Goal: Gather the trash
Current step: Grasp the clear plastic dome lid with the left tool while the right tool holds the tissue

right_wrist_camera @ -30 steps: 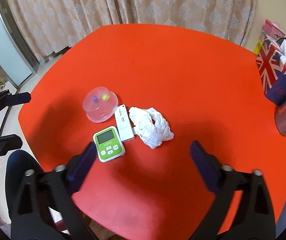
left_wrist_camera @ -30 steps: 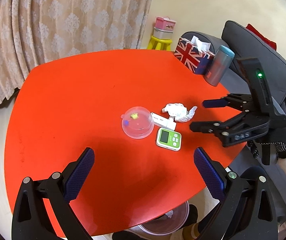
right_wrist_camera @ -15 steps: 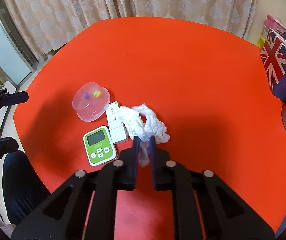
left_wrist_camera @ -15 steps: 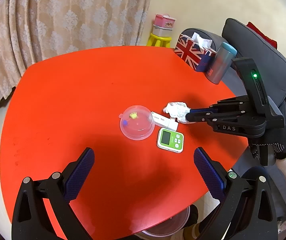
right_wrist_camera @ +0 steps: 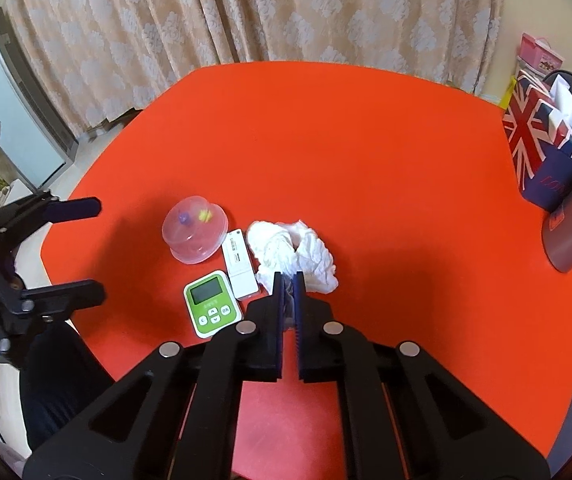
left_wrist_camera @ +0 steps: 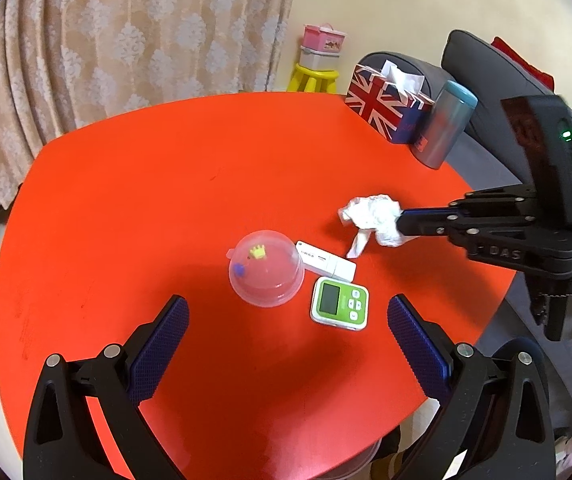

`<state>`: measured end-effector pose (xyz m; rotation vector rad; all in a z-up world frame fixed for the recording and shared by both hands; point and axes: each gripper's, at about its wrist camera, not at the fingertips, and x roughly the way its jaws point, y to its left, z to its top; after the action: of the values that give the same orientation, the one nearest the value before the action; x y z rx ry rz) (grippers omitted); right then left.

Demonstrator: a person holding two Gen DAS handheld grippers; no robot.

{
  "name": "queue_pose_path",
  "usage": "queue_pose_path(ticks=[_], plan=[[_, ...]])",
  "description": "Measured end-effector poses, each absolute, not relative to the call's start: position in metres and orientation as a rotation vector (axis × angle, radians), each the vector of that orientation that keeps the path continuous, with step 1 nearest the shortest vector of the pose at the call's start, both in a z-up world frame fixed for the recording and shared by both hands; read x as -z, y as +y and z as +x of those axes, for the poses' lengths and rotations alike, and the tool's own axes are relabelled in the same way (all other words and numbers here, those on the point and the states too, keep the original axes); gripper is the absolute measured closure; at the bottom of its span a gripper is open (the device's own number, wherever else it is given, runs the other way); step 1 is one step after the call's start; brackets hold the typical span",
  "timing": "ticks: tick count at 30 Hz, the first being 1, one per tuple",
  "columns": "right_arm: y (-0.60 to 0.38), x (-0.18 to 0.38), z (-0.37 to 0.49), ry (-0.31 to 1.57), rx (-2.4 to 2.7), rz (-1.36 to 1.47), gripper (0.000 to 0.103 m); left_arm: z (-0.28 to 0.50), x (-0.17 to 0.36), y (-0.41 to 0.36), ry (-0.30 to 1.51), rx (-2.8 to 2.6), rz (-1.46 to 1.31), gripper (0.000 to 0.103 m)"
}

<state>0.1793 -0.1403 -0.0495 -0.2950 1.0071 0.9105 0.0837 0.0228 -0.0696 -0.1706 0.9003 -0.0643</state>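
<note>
the right gripper is clenched on the near edge of the crumpled tissue at mid-frame on the red table, right of the white stick, while the left gripper gapes empty, farther off.

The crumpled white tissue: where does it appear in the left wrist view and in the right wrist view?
Left wrist view: crumpled tissue right of centre, pinched by the right gripper reaching in from the right.
Right wrist view: near the centre, just above that gripper's closed tips.
Shared landmark: green timer, near the tissue in both.
</note>
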Motion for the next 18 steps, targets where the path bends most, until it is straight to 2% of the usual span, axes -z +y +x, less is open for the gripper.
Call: queue_pose_path(ticks=[17, 18], plan=[[-0.155, 0.025, 0.179, 0.972, -0.897, -0.262, 0.1, 0.131, 0.097, 0.027, 0.991, 0.056, -0.16, 0.008], [-0.158, 0.025, 0.179, 0.971, -0.897, -0.261, 0.1, 0.133, 0.098, 0.028, 0.994, 0.057, -0.163, 0.012]])
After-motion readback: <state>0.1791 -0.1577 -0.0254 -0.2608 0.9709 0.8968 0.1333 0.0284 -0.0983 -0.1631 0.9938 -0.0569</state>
